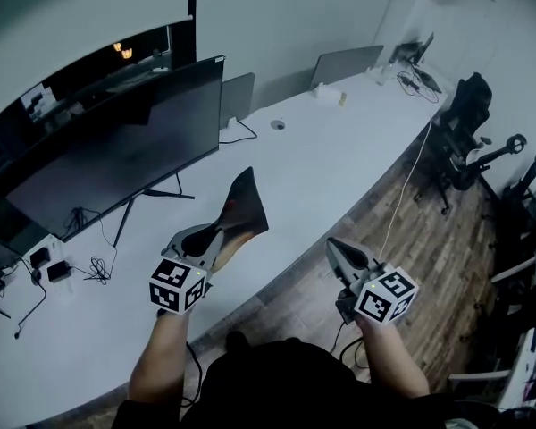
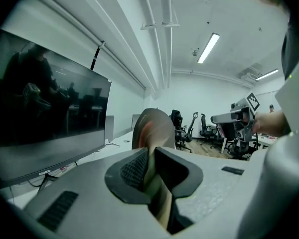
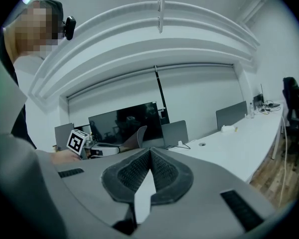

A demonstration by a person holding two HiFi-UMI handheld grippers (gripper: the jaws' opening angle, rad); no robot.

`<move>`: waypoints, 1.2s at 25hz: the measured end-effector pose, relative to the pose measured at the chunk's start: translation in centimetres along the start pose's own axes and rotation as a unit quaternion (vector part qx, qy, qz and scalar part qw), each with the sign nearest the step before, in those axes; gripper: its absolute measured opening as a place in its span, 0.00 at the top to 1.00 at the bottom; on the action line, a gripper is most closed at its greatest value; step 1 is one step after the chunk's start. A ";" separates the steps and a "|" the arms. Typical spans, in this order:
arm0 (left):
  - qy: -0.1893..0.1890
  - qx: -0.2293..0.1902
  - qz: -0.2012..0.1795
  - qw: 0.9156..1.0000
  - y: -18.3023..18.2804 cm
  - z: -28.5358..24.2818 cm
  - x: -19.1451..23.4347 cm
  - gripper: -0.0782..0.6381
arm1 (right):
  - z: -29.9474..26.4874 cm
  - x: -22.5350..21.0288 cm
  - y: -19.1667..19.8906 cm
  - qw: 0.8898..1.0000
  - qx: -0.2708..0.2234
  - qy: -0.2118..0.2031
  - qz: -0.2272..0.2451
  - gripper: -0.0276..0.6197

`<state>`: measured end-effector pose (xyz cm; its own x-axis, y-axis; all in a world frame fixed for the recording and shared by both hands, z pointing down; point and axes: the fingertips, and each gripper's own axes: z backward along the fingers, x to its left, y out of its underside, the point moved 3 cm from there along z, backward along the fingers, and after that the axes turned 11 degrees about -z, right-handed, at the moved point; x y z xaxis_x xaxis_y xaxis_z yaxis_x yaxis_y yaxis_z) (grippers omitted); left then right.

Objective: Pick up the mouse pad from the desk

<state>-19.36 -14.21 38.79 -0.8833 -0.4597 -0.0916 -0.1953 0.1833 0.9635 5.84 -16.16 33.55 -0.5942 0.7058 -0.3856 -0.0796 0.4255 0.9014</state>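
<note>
The mouse pad (image 1: pixel 242 206) is a thin dark sheet held up in the air above the white desk (image 1: pixel 322 164), and its free end rises and curls. My left gripper (image 1: pixel 216 237) is shut on its near edge. In the left gripper view the pad (image 2: pixel 157 126) stands on edge between the pads (image 2: pixel 134 169) and fans out beyond them. My right gripper (image 1: pixel 334 245) hovers off the desk's front edge, shut, with nothing between its jaws. From the right gripper view, my own jaws (image 3: pixel 150 154) meet at their tips, and the pad (image 3: pixel 135 135) shows far left.
A wide dark monitor (image 1: pixel 116 150) stands at the desk's back left with cables (image 1: pixel 94 266) by its foot. Grey screens (image 1: pixel 344 64) and small items sit at the far end. Black office chairs (image 1: pixel 464 123) stand on the wood floor (image 1: pixel 429 239) to the right.
</note>
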 end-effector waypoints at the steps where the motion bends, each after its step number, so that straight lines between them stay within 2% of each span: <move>1: -0.004 0.000 -0.001 1.000 -0.2 0.0 -0.1 0.81 | 0.3 -0.2 -0.2 1.000 -0.002 -0.005 0.001 0.95; 9: -0.029 0.002 -0.001 1.000 -2.7 -1.5 -3.9 0.81 | 4.1 -4.0 -1.6 0.999 -0.014 -0.037 -0.001 0.95; 13: -0.043 -0.007 0.009 0.999 -4.7 -3.0 -6.1 0.81 | 5.6 -6.6 -3.7 0.998 -0.020 -0.054 -0.007 0.95; 21: -0.064 -0.030 0.026 0.997 -7.3 -3.8 -7.5 0.81 | 8.3 -9.8 -6.6 0.996 -0.044 -0.067 0.025 0.95; 30: -0.069 -0.015 -0.010 0.997 -8.2 -4.3 -7.5 0.81 | 8.1 -9.8 -7.1 0.995 -0.069 -0.074 0.014 0.95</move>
<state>-9.27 -15.96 32.63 -0.9304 -0.3378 -0.1422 -0.2020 0.1491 0.9680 18.72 -21.55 29.36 -0.4735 0.7968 -0.3753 -0.1790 0.3301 0.9268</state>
